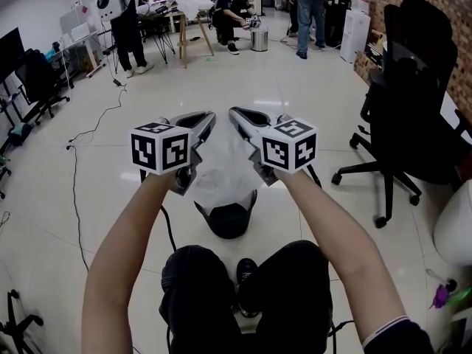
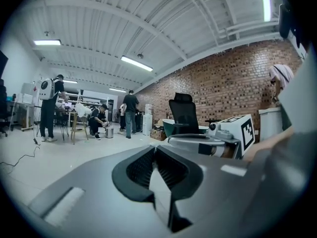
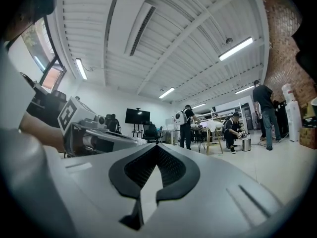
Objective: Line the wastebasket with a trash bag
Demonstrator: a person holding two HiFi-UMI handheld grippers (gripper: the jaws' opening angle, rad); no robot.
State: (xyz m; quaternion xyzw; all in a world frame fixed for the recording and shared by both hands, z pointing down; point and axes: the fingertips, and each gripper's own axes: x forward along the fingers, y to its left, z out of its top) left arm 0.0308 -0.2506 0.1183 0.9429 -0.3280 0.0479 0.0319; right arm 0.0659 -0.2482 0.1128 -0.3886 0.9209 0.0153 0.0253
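Note:
A translucent white trash bag hangs between my two grippers, over a black wastebasket that stands on the floor just in front of my knees. My left gripper and right gripper are held level and close together, tips almost meeting above the bag. In the left gripper view the left gripper has its jaws closed, with a pale sheet of the bag pinched between the pads. The right gripper looks the same in its own view, closed on the bag film. The basket's inside is mostly hidden by the bag.
A black office chair stands to the right, close by. Cables trail over the floor at the left. Far back, several people work around a wooden stand, with a metal bin beside them. A brick wall runs along the right.

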